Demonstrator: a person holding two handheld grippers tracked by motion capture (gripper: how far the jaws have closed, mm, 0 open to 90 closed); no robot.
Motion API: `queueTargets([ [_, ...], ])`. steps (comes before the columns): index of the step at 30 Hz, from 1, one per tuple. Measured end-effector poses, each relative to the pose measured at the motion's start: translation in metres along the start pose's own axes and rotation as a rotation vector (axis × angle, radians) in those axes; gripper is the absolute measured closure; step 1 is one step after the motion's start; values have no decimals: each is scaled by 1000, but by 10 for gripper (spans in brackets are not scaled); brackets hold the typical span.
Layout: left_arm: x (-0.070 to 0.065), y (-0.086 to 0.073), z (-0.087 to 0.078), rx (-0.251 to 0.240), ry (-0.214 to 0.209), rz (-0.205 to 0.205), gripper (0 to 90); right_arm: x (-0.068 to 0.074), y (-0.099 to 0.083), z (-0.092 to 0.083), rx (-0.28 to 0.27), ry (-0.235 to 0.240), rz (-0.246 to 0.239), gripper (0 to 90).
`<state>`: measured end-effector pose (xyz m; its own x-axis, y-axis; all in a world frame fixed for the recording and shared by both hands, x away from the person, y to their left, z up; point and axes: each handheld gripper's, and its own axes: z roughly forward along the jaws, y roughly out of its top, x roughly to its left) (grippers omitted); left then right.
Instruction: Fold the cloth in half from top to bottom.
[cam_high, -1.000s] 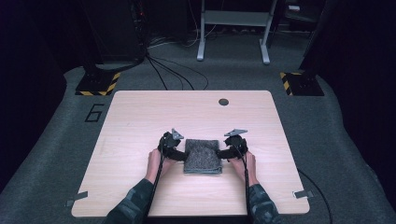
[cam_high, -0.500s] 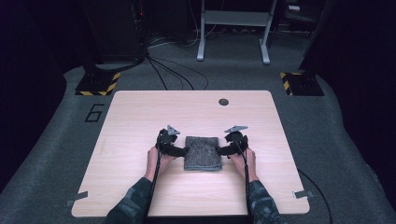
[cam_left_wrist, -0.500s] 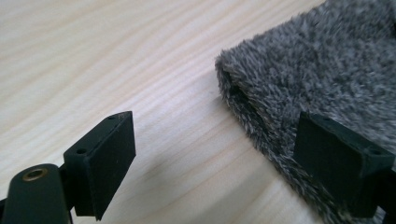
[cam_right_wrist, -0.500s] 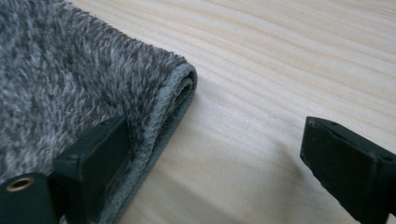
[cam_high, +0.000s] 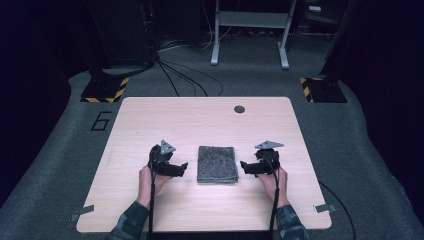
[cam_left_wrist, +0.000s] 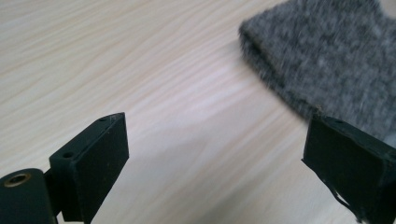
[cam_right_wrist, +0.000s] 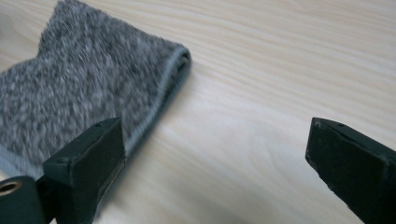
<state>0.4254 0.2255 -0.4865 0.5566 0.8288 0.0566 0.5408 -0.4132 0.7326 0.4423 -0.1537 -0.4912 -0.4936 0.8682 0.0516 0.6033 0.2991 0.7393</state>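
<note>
On the table the folded cloth lies flat near the middle towards the person's edge, with the left gripper just to its left and the right gripper just to its right, neither touching it, and a round hole lies behind it near the far edge.
</note>
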Motion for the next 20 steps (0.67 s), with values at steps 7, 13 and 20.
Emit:
queueTargets([
  [7, 24, -48, -23, 25, 85, -72, 54, -24, -40, -27, 5, -70, 65, 39],
  [13, 45, -84, -33, 43, 137, -173, 41, -43, -74, -41, 15, -130, 113, 31],
  [20, 50, -99, -36, 15, 158, -215, 17, -49, -89, -45, 24, -183, 103, 0],
])
